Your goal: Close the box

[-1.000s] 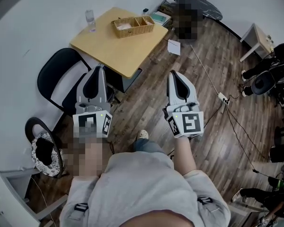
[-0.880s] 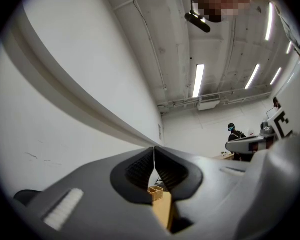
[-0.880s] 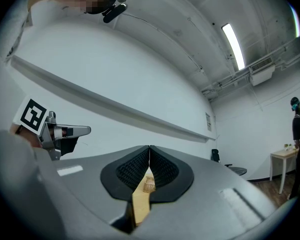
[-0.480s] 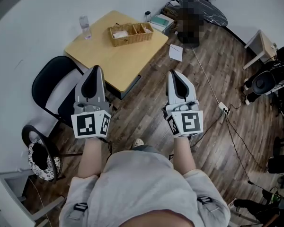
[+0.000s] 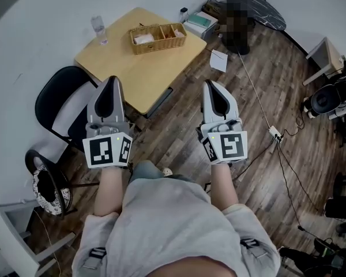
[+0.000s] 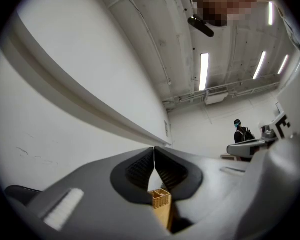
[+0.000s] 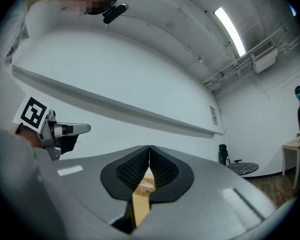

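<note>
Holding left gripper (image 5: 111, 81) and right gripper (image 5: 211, 85) side by side ahead of the torso, both pointing toward the wooden table (image 5: 121, 62); jaws of each pressing together, gripping nothing. Sitting on the far part of that table, well apart from both grippers: wicker box (image 5: 157, 37), top open, compartments showing; standing near the table's far-left corner: clear glass (image 5: 97, 25); standing beside the table's near-left side: black chair (image 5: 46, 91).
</note>
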`<state>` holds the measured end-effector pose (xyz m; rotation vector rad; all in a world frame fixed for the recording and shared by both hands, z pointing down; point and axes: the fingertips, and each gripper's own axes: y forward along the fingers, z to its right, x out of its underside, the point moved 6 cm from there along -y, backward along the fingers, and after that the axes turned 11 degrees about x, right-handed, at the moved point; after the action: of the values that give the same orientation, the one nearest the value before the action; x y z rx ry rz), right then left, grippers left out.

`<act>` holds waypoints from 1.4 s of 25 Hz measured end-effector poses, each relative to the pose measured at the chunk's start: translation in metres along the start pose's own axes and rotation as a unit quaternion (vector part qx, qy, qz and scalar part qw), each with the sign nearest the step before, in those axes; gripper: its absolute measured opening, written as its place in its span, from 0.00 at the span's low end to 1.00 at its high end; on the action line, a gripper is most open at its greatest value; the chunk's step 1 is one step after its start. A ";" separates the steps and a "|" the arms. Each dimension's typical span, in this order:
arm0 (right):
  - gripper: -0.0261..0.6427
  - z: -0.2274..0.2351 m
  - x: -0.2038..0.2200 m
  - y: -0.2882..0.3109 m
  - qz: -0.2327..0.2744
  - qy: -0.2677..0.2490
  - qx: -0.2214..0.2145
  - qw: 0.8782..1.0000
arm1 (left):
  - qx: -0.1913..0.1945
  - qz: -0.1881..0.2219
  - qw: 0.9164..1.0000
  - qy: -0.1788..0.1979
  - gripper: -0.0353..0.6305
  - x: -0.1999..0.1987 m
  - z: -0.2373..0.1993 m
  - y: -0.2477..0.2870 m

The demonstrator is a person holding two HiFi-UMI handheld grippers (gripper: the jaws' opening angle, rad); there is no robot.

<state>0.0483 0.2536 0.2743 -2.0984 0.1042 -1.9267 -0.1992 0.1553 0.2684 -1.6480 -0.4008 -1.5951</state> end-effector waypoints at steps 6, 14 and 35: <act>0.05 0.013 0.015 0.022 -0.003 0.011 0.006 1.000 | 0.001 -0.001 1.000 0.011 0.14 0.009 -0.003 0.024; 0.05 0.026 0.029 0.084 0.000 0.000 0.011 1.000 | 0.008 -0.001 1.000 0.014 0.14 0.033 -0.029 0.084; 0.05 0.029 0.059 0.272 0.011 -0.010 0.014 1.000 | 0.023 0.004 1.000 0.015 0.14 0.075 -0.141 0.237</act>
<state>0.1216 -0.0163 0.2589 -2.0888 0.0954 -1.8832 -0.1181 -0.1186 0.2497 -1.5871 -0.4107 -1.5918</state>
